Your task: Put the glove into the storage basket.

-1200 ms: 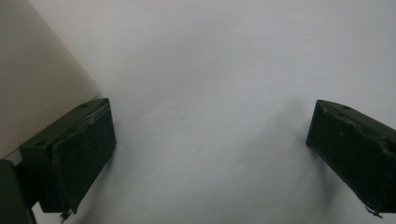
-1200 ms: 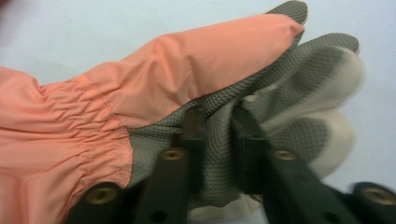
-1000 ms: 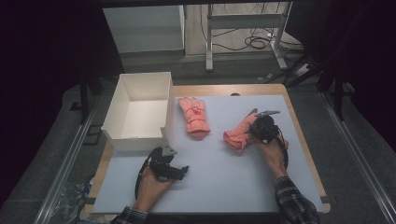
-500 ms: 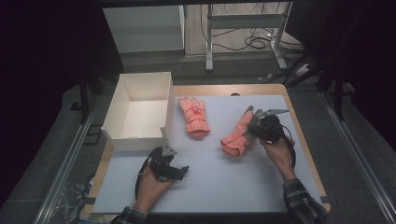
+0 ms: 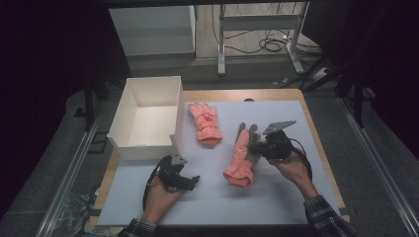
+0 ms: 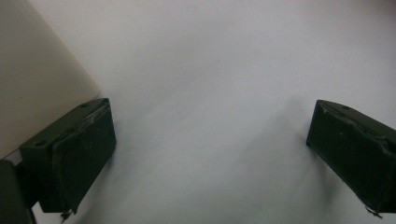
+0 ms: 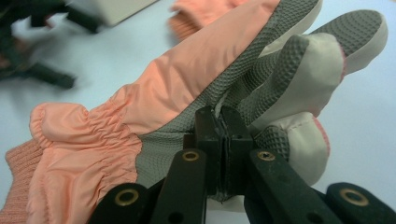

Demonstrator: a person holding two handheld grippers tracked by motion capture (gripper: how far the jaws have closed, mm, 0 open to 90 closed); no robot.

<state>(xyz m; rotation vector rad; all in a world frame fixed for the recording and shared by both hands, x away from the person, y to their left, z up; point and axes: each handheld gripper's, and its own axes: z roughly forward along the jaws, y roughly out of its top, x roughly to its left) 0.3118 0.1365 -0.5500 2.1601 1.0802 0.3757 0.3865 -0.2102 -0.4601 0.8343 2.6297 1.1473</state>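
High view: the right tool (image 5: 258,144) is pinching a salmon-pink ski glove (image 5: 240,160) by its grey palm fabric near the fingers, the cuff end hanging down to the pale tabletop (image 5: 276,197) near the middle of the table; the spot where the jaws bite is hidden behind the tool's body and the person's right hand (image 5: 291,165); right gripper view shows it closer, the two black jaws pressed together with a thin fold of the textured grey palm between them, the glove's (image 7: 140,116) ribbed knit cuff cut off at the lower left edge and the background blurred; a second pink glove (image 5: 205,123) lies flat on the tabletop, back up, just right of the white box (image 5: 123,133), and bears a small dark red mark too small to read; the white box stands open-topped at the table's left side, and its visible floor shows nothing inside; the left tool (image 5: 190,181) rests low on the tabletop in front of the box, its jaws spread wide with only bare surface between them in the left gripper view, where a corner of the box (image 6: 37,79) is cut off at the left edge; no writing can be made out anywhere.
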